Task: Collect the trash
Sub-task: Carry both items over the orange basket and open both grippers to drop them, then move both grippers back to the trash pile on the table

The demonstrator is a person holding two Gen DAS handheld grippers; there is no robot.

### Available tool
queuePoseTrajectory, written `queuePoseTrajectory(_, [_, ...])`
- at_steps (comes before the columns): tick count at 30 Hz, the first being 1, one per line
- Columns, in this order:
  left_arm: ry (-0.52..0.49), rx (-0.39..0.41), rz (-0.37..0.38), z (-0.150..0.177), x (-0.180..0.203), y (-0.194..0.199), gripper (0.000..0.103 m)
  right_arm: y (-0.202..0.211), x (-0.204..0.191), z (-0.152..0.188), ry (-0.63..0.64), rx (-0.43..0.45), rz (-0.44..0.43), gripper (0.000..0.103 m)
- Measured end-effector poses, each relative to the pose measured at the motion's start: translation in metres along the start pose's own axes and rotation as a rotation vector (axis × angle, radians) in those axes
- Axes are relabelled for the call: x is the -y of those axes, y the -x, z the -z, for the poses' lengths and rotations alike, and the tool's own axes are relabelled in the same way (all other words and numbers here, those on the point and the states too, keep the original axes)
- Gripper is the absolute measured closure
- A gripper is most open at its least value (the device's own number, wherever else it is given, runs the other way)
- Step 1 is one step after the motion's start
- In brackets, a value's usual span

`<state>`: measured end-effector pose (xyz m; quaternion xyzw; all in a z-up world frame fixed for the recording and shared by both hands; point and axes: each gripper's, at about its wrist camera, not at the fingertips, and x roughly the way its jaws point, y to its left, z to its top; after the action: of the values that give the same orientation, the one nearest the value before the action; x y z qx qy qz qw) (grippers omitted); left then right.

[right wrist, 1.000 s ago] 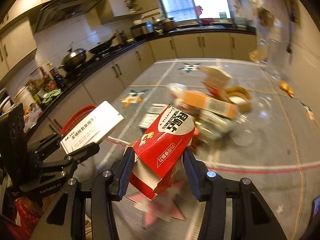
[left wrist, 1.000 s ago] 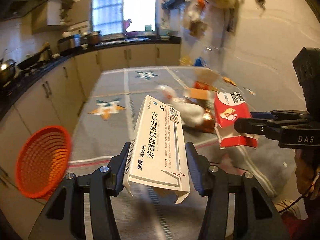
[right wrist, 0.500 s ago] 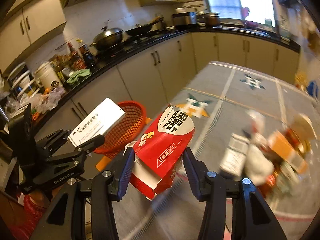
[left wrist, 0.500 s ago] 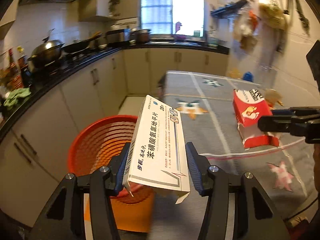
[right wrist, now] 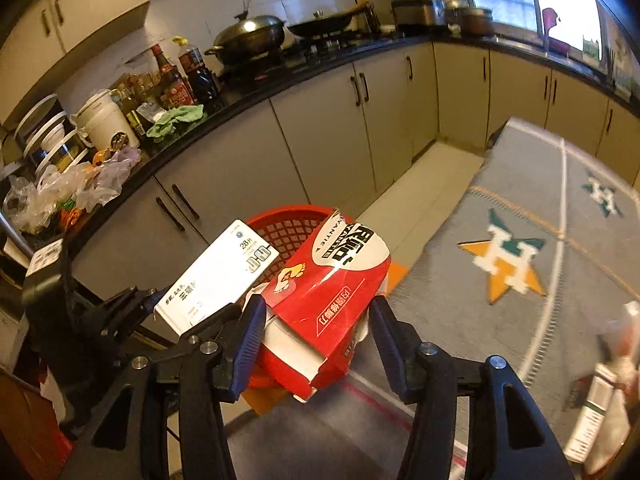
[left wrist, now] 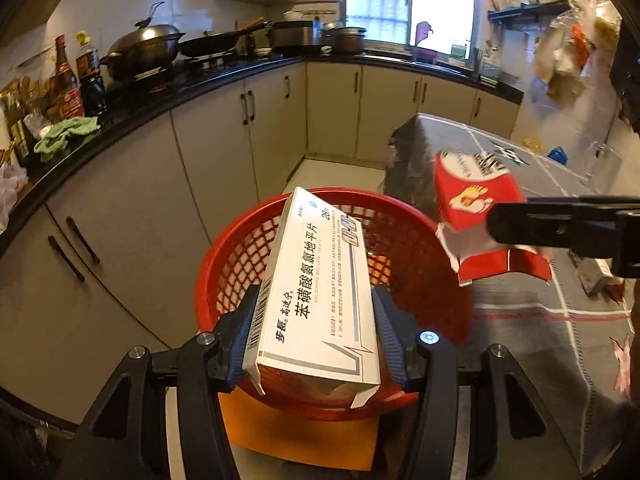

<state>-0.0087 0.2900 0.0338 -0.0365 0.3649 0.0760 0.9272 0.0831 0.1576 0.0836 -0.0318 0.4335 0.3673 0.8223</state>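
Bench (left wrist: 532, 328) covered by grey cloth with star motifs, seen at right. Red mesh basket (left wrist: 420, 240) placed on floor beside bench, below both claws. White medicine box (left wrist: 320, 300) gripped by left claw (left wrist: 316, 336), held tilted directly above basket opening. Red carton (right wrist: 332, 296) with torn open flap clamped by right claw (right wrist: 316, 340), held just beside white box, over basket rim. Further litter (right wrist: 600, 404) glimpsed on bench at far right, blurred.
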Motion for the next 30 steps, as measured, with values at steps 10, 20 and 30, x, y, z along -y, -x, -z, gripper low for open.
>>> queuePoseTrajectory(10, [0.023, -0.008, 0.011, 0.000, 0.002, 0.001, 0.043, 0.004, 0.019, 0.007, -0.071, 0.014, -0.039, 0.038])
queuePoseTrajectory(20, [-0.057, 0.027, 0.060, -0.005, 0.058, 0.029, 0.039, 0.066, 0.057, 0.052, -0.124, 0.060, -0.008, 0.038])
queuePoseTrajectory(30, [-0.174, 0.003, 0.168, -0.004, 0.151, 0.036, 0.037, 0.157, 0.145, 0.107, -0.295, 0.157, 0.084, 0.038])
